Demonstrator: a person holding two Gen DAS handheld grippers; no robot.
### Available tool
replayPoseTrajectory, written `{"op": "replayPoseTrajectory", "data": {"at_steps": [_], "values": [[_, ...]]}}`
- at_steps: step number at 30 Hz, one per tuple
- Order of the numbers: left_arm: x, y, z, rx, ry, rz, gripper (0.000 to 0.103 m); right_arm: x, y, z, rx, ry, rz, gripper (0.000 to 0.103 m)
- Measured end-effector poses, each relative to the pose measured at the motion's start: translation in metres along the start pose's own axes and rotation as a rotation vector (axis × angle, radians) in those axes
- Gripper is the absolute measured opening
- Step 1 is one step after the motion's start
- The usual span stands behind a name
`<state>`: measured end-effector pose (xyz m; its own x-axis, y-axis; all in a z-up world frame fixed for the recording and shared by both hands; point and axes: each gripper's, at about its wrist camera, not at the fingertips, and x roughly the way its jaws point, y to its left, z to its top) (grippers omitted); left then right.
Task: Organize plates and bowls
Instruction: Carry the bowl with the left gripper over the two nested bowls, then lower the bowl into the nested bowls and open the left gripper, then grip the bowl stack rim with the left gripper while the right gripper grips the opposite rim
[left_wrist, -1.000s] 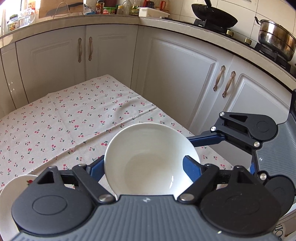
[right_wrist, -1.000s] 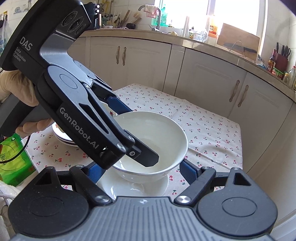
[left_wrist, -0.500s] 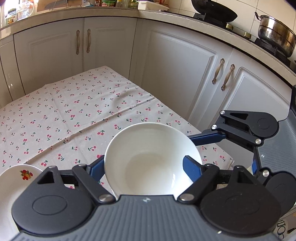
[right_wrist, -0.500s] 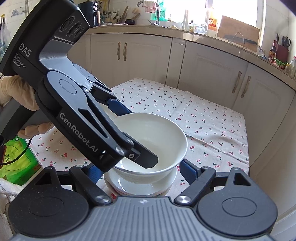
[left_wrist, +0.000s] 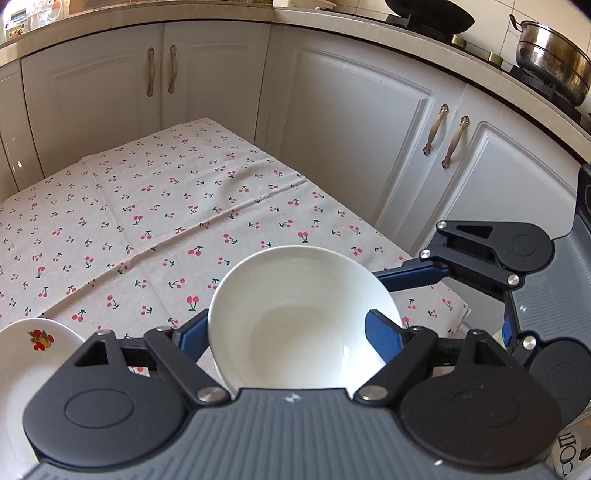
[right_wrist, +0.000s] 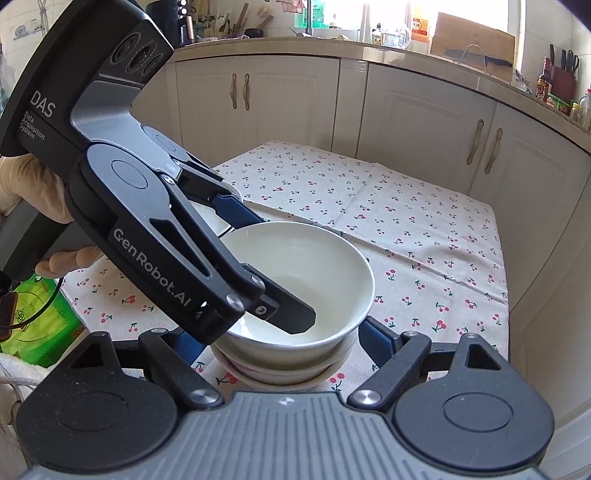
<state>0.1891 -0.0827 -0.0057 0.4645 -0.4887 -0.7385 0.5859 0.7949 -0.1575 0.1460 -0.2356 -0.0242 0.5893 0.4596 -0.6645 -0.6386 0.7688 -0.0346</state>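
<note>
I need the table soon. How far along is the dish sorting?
Done: a stack of bowls sits on the cherry tablecloth, between the fingers of the open right tool. In hand: the left tool grips a white bowl right over that stack; whether it has seated is unclear. Left: release it, then deal with the fruit-patterned plate nearby, only partly in view.

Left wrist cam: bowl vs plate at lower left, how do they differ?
The bowl is plain white; the plate carries a red fruit print. The bowl is deep, the plate shallow. The bowl sits between the fingers of the left gripper; the plate lies outside them. Both are glossy white.
</note>
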Motion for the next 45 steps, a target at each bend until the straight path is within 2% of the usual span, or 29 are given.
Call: {"op": "replayPoseTrajectory", "data": {"at_steps": [10, 12, 13, 14, 22, 29, 34, 38, 45], "values": [[0.005, 0.003, -0.005, -0.006, 0.006, -0.010, 0.086, 0.004, -0.001, -0.003, 0.012, 0.010, 0.013, 0.090], [0.004, 0.004, -0.006, 0.000, -0.002, -0.021, 0.088, 0.004, -0.001, -0.003, 0.011, 0.008, 0.018, 0.094], [0.003, 0.004, -0.006, 0.004, -0.007, -0.024, 0.088, 0.003, -0.001, -0.004, 0.006, -0.005, 0.017, 0.101], [0.001, 0.004, -0.007, 0.010, -0.014, -0.023, 0.090, 0.000, 0.000, -0.004, 0.000, -0.021, 0.016, 0.103], [-0.022, 0.008, -0.022, 0.051, -0.078, -0.035, 0.097, -0.009, 0.005, -0.010, -0.049, -0.040, 0.010, 0.103], [-0.035, 0.016, -0.043, 0.037, -0.055, -0.030, 0.100, -0.010, 0.000, -0.024, -0.044, -0.011, 0.001, 0.103], [-0.040, 0.012, -0.056, 0.075, -0.040, -0.042, 0.100, -0.008, -0.002, -0.031, -0.047, 0.015, -0.008, 0.103], [-0.032, 0.010, -0.066, 0.111, -0.007, -0.019, 0.100, -0.004, -0.003, -0.033, -0.055, 0.028, -0.004, 0.103], [-0.015, 0.009, -0.074, 0.156, 0.032, -0.022, 0.100, 0.006, -0.004, -0.035, -0.071, 0.063, 0.004, 0.103]]}}
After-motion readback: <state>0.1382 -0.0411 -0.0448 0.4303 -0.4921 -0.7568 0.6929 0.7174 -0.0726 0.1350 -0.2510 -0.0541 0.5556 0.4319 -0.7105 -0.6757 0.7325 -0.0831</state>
